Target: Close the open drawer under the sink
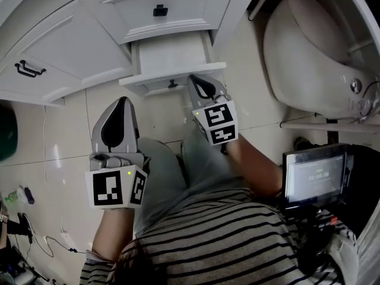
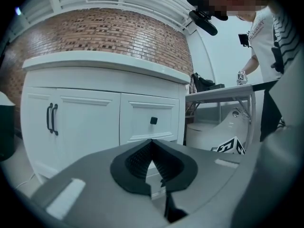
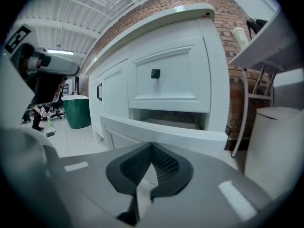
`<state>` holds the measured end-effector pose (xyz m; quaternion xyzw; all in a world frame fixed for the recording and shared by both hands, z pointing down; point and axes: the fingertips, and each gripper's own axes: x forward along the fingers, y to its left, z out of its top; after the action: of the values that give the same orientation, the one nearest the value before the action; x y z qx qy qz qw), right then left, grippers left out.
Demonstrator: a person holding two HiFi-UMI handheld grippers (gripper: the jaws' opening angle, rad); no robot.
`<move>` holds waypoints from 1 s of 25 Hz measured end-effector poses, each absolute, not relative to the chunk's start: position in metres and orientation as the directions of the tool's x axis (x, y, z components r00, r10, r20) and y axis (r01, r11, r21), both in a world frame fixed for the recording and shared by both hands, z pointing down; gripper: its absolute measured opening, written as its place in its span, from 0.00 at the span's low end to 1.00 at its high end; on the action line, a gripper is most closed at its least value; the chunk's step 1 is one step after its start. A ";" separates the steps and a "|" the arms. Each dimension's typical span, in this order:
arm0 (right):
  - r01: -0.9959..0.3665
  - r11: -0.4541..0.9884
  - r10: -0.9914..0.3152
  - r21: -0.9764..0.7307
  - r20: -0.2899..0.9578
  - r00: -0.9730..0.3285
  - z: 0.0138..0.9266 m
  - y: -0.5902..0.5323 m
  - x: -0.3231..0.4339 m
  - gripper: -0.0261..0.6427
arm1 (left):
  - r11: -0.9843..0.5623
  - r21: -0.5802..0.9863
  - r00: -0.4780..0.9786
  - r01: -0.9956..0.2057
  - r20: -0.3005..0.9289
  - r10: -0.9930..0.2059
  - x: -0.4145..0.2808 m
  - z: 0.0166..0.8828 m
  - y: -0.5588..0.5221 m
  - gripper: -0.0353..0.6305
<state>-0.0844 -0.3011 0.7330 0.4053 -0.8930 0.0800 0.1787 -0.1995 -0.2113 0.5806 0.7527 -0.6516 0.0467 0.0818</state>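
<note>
The white lower drawer (image 1: 172, 55) under the sink stands pulled out of the vanity, its front (image 1: 178, 76) facing me with a small dark knob (image 1: 173, 84). My right gripper (image 1: 195, 78) is shut and empty, its tips right at the drawer front, just right of the knob. In the right gripper view the drawer front (image 3: 161, 132) fills the space just beyond the closed jaws (image 3: 151, 145). My left gripper (image 1: 123, 100), also shut and empty, hangs over the floor tiles, short of the vanity and left of the drawer. Its own view shows the tips (image 2: 152, 141) pointing at the vanity.
Above the open drawer is a closed drawer with a black knob (image 1: 160, 10). Cabinet doors with black handles (image 1: 29, 70) lie to the left. A white toilet (image 1: 309, 52) stands close on the right, and a green bin (image 3: 78, 110) further left. Cables lie on the floor (image 1: 35, 236).
</note>
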 end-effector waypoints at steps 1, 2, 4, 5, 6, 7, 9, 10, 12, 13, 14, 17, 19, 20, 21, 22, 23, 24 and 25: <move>-0.752 0.659 -0.696 0.008 0.384 -0.606 0.734 -0.304 -0.085 0.03 | -0.136 0.059 0.144 -0.989 0.177 -0.974 -0.200 0.580 -0.211 0.08; -0.752 0.659 -0.697 0.012 0.385 -0.605 0.733 -0.308 -0.086 0.04 | -0.135 0.057 0.143 -0.989 0.178 -0.974 -0.200 0.580 -0.210 0.08; -0.753 0.658 -0.699 0.017 0.384 -0.603 0.733 -0.317 -0.089 0.03 | -0.135 0.055 0.143 -0.989 0.182 -0.973 -0.200 0.581 -0.209 0.08; -0.754 0.656 -0.700 0.017 0.385 -0.601 0.733 -0.323 -0.090 0.03 | -0.136 0.054 0.143 -0.989 0.183 -0.973 -0.200 0.581 -0.208 0.08; -0.756 0.654 -0.701 0.017 0.389 -0.598 0.734 -0.329 -0.092 0.03 | -0.136 0.053 0.144 -0.989 0.184 -0.972 -0.200 0.581 -0.207 0.08; -0.758 0.652 -0.702 0.020 0.393 -0.593 0.734 -0.336 -0.093 0.03 | -0.136 0.050 0.143 -0.989 0.184 -0.972 -0.201 0.582 -0.206 0.08; -0.762 0.647 -0.708 0.038 0.399 -0.582 0.734 -0.350 -0.097 0.03 | -0.131 0.046 0.138 -0.990 0.185 -0.973 -0.203 0.582 -0.206 0.08; -0.763 0.645 -0.711 0.045 0.401 -0.578 0.734 -0.357 -0.099 0.03 | -0.128 0.046 0.135 -0.991 0.185 -0.973 -0.204 0.583 -0.205 0.08; -0.765 0.642 -0.712 0.045 0.404 -0.574 0.732 -0.366 -0.102 0.03 | -0.124 0.042 0.129 -0.991 0.187 -0.974 -0.206 0.582 -0.203 0.08; -0.767 0.641 -0.713 0.043 0.404 -0.573 0.731 -0.369 -0.103 0.03 | -0.122 0.037 0.127 -0.992 0.189 -0.974 -0.207 0.581 -0.201 0.08; -0.768 0.639 -0.714 0.044 0.405 -0.571 0.731 -0.373 -0.103 0.03 | -0.121 0.033 0.125 -0.992 0.191 -0.974 -0.208 0.581 -0.201 0.08; -0.772 0.634 -0.719 0.050 0.404 -0.565 0.731 -0.387 -0.105 0.03 | -0.111 0.032 0.115 -0.993 0.197 -0.974 -0.212 0.582 -0.199 0.08; -0.777 0.628 -0.723 0.047 0.405 -0.559 0.731 -0.393 -0.105 0.03 | -0.106 0.029 0.110 -0.994 0.197 -0.974 -0.214 0.581 -0.197 0.08; -0.782 0.622 -0.726 0.044 0.406 -0.555 0.730 -0.396 -0.105 0.03 | -0.105 0.026 0.108 -0.994 0.197 -0.974 -0.214 0.581 -0.197 0.08; -0.786 0.616 -0.729 0.041 0.407 -0.550 0.730 -0.399 -0.106 0.03 | -0.104 0.025 0.107 -0.994 0.197 -0.975 -0.215 0.581 -0.196 0.08; -0.791 0.611 -0.732 0.038 0.408 -0.546 0.731 -0.402 -0.106 0.03 | -0.103 0.026 0.106 -0.994 0.198 -0.975 -0.216 0.581 -0.197 0.08; -0.795 0.606 -0.735 0.037 0.410 -0.541 0.731 -0.405 -0.108 0.03 | -0.102 0.027 0.105 -0.994 0.198 -0.974 -0.218 0.582 -0.197 0.08; -0.798 0.601 -0.737 0.038 0.412 -0.535 0.732 -0.408 -0.110 0.03 | -0.102 0.026 0.105 -0.994 0.198 -0.974 -0.220 0.583 -0.198 0.08; -0.801 0.598 -0.739 0.041 0.417 -0.530 0.732 -0.411 -0.111 0.03 | -0.102 0.025 0.105 -0.994 0.198 -0.975 -0.221 0.583 -0.199 0.08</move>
<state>-0.1109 -0.4111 0.7319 0.4417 -0.8711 0.0777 0.2001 -0.2214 -0.1987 0.5832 0.7395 -0.6657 0.0654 0.0757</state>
